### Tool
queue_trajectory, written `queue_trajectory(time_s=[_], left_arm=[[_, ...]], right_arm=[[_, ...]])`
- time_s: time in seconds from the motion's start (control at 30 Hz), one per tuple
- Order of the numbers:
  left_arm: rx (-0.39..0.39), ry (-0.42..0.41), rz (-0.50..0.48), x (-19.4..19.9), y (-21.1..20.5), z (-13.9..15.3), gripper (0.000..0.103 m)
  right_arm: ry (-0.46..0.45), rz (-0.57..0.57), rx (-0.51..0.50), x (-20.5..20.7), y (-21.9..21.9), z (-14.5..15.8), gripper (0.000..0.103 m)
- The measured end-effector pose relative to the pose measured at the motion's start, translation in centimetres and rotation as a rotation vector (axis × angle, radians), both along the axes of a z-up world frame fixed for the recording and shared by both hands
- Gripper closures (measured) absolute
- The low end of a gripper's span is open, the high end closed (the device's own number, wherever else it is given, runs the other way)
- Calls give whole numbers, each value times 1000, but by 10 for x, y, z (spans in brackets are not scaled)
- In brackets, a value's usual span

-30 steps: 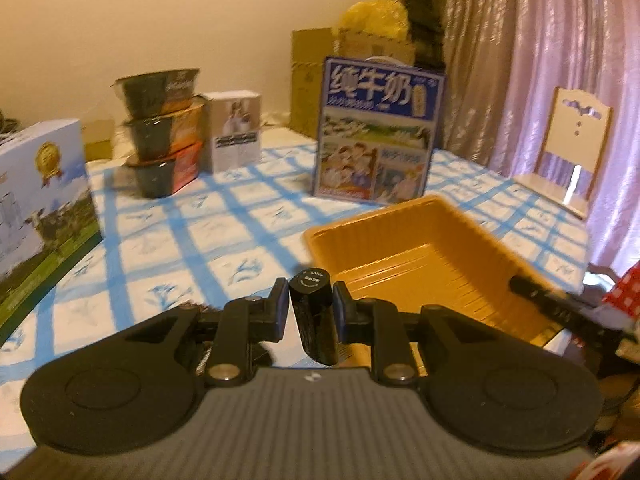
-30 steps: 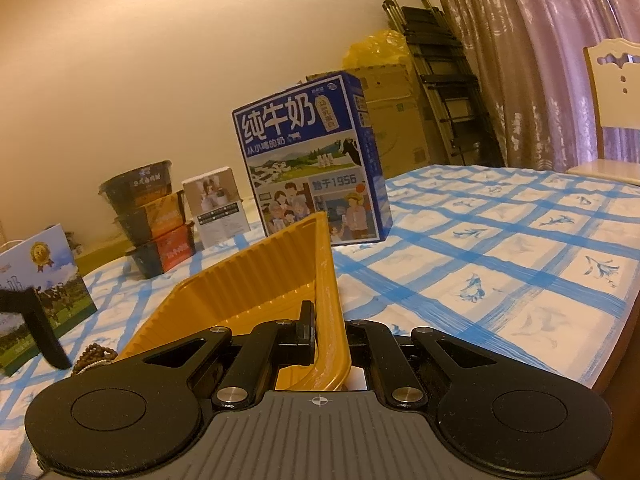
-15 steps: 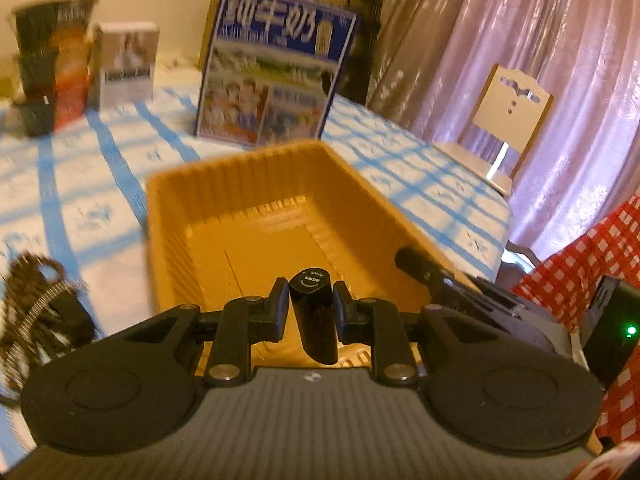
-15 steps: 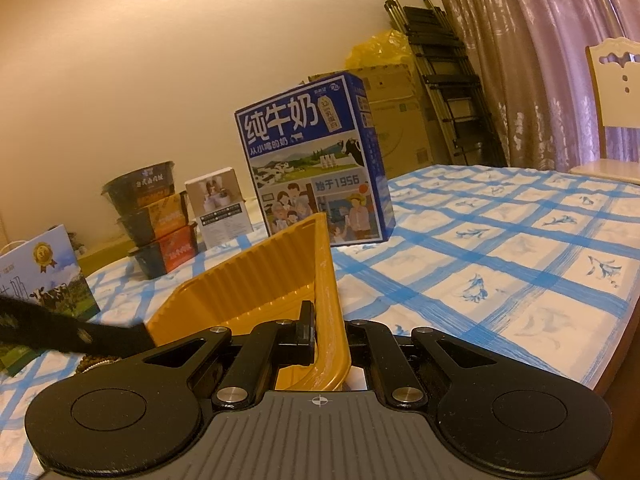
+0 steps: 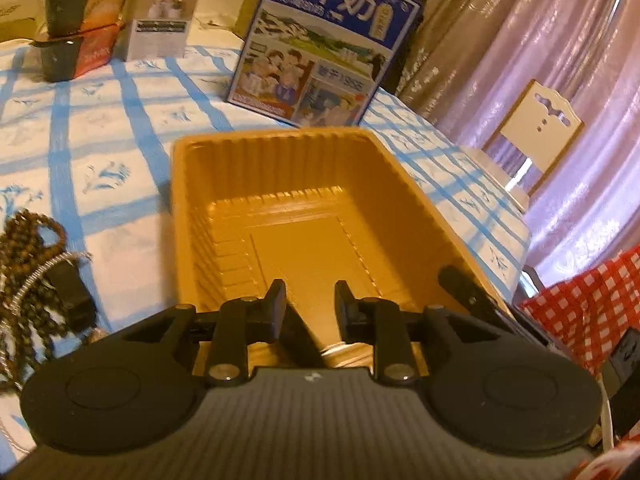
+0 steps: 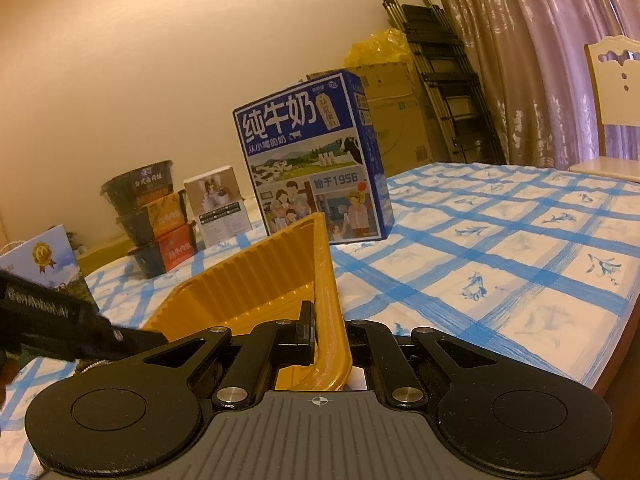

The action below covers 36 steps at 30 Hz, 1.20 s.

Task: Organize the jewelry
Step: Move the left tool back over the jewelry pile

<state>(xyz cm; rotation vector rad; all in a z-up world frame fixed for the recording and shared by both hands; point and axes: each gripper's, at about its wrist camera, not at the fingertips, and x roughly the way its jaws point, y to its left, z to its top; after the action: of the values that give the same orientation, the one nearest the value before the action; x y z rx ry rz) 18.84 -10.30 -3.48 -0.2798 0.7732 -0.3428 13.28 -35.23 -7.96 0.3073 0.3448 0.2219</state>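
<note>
Gone from my left gripper (image 5: 308, 300) is the dark tube; its jaws have just been opening, empty, above the tray (image 5: 404, 184). My right gripper (image 6: 330, 332) pinches the tray's rim steady. Beads (image 5: 28, 280) lie on the worktop (image 5: 120, 120); approach them low.

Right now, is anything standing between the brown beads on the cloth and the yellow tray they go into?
Nothing visible. The brown beads lie on the tablecloth left of the yellow tray, with only bare cloth up to its left wall, which they must clear. The right gripper pinches the opposite rim, out of that path.
</note>
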Motion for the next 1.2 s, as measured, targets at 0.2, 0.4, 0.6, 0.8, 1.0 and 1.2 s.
queue_trajectory(time_s=[0.2,0.4,0.6,0.8,1.0,1.2], left_arm=[[50,-74,74,-6,33,21,76],[175,-125,198,-26,86,36,72],[255,-75,311,-45,134,27,72],[267,1,378,-66,161,7,72],[291,61,386,-72,165,-15,72],[331,86,360,-65,162,-27,73]], right_arm=[[0,0,2,2,0,-1,97],[0,0,2,1,-1,-1,97],[0,0,-1,2,-1,-1,97],[2,-4,-3,1,-2,-2,97],[5,-5,-5,1,-3,-2,97],[4,-5,-5,1,-3,-3,97]])
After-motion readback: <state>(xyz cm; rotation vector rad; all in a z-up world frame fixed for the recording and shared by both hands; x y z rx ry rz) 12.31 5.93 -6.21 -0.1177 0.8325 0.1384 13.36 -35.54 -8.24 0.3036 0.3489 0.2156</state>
